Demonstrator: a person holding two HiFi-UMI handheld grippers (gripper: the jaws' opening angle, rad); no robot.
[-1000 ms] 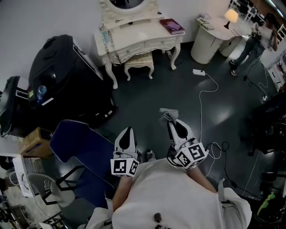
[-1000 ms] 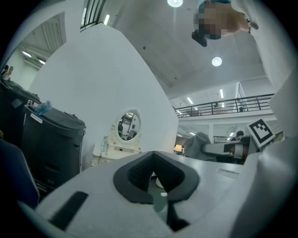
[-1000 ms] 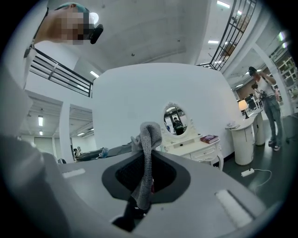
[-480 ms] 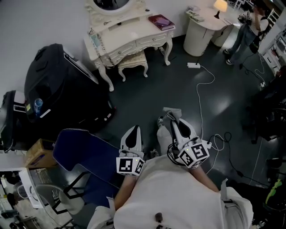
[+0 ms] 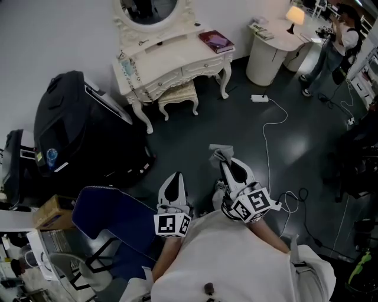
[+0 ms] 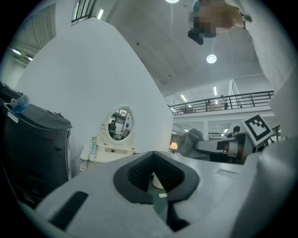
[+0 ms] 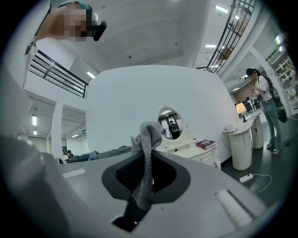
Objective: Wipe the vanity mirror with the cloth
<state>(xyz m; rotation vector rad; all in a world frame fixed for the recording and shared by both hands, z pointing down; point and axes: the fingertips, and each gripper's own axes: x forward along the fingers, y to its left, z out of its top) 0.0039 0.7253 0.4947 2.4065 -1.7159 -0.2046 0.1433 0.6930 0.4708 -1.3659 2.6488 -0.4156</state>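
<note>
Item 1, nearest: left gripper (image 5: 172,180), held low in front of the person's torso, jaws together w/ nothing between them; spare for the job. Item 2, at its 3 o'clock: right gripper (image 5: 227,162), jaws clamped on the cloth (image 5: 220,152), a grey knit strip. The cloth's long axis runs along the jaw line. A bunched end sticks out past the tips toward 12 o'clock, and in the right gripper view a tail trails back through the jaw gap. Item 3, mid-floor: a white cable (image 5: 271,127) at approx. 1 o'clock and a blue chair (image 5: 112,206) at 9 o'clock, both near the walking line. Item 4, far, approx. 11 o'clock: stool (image 5: 177,94), then vanity table (image 5: 171,56), then vanity mirror (image 5: 147,9), well apart from both grippers. The mirror is oval, long axis upright, glass facing the room. Step in hand, by my reading: the approach, no wiping yet. To do it well, steer between chair and cable, stop short of the stool, and lean over the tabletop. Present the bunched end flat to the glass, not the hard jaw tips. Keep the clamp firm, since little cloth protrudes.
</note>
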